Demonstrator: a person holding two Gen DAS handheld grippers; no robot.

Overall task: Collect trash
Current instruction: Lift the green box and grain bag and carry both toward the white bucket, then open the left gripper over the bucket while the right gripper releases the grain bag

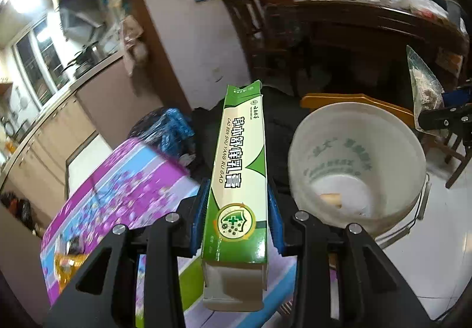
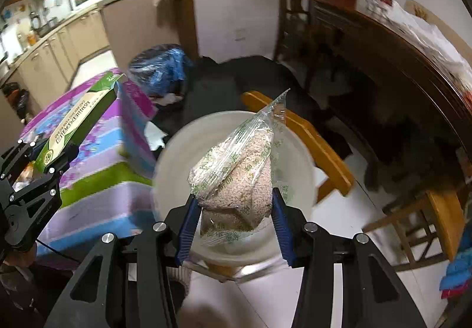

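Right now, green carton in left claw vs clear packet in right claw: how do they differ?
The green carton is stiff, opaque printed card with an open, empty end; the clear packet is soft, crinkled film holding pale granules. The carton is long and straight; the packet bulges and tapers to a point. Shared: each is clamped in a claw, left claw, right claw, near the white bucket.

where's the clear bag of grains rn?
In the right wrist view, the clear bag of grains is clamped in the right claw, held above the white bucket, with the table with the floral cloth to its left.
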